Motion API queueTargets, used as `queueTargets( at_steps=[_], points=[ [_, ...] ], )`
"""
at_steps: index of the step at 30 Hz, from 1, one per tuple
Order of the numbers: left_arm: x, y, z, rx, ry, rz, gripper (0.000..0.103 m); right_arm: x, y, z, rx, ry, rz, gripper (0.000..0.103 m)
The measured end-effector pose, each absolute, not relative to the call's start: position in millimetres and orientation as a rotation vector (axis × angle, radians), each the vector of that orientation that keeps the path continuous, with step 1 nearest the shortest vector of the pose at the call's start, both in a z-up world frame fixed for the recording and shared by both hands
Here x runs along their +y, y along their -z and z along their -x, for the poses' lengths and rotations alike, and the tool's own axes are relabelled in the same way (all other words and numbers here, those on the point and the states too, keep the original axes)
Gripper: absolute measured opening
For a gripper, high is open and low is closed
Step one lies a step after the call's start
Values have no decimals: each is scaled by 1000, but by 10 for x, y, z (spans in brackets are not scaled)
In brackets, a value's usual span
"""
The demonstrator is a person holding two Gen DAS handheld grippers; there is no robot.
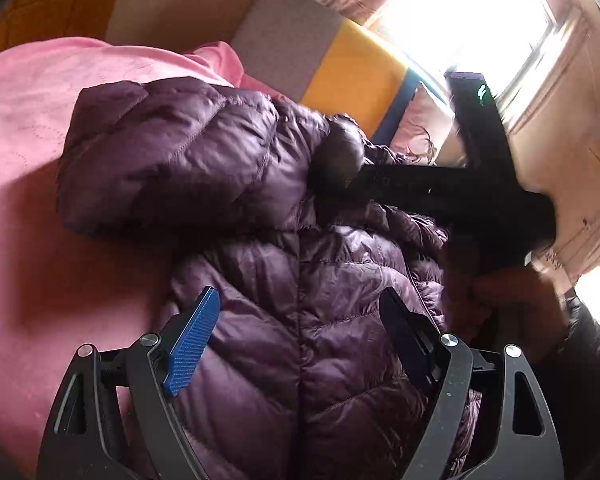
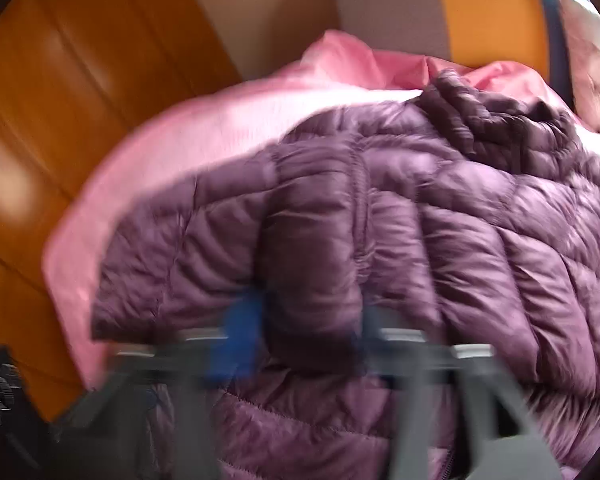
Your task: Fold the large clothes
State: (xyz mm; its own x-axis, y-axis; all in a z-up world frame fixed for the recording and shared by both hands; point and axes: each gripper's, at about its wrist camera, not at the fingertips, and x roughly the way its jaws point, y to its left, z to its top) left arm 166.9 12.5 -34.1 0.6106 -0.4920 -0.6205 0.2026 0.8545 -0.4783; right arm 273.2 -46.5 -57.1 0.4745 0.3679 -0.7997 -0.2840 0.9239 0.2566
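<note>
Jacket (image 1: 260,184): purple, quilted, puffy — glossy, on pink sheet (image 1: 24,128).
Left gripper (image 1: 300,316): spread above jacket.
Right gripper (image 2: 300,332): blurred — clenched on jacket fold.

i find the puffer jacket (image 1: 300,280) lying on the blanket (image 1: 28,160), its sleeve (image 1: 160,152) folded across toward the left. my left gripper (image 1: 300,344) hangs over its middle; my right gripper (image 1: 440,188) crosses above its far right.
</note>
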Motion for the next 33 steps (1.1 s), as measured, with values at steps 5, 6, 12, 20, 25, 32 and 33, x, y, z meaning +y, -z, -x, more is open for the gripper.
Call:
queueTargets(
  at_steps=[5,6,12,20,25,32,33],
  points=[
    [75,289,-1717,805,430,386,81,-481,-286,-2623,818,-469,-136,7],
    [47,268,-1740,797,433,378,81,-554,-501,-2606,773,-470,-158,7],
    [-73,179,-1956,788,446,360,81,-1285,-1084,-2657,656,-391,-315,7],
    [-254,312,-2144,858,443,278,81,-2683,-669,-2522,692,-108,-505,7],
    [-270,449,-2140,904,422,242,81,-3375,47,-2328,829,74,-607,7],
    [-141,152,-2155,843,401,242,81,-3612,641,-2223,905,119,-683,8],
    [-115,68,-2183,824,402,242,81,-3608,627,-2229,902,117,-676,8]
  ],
)
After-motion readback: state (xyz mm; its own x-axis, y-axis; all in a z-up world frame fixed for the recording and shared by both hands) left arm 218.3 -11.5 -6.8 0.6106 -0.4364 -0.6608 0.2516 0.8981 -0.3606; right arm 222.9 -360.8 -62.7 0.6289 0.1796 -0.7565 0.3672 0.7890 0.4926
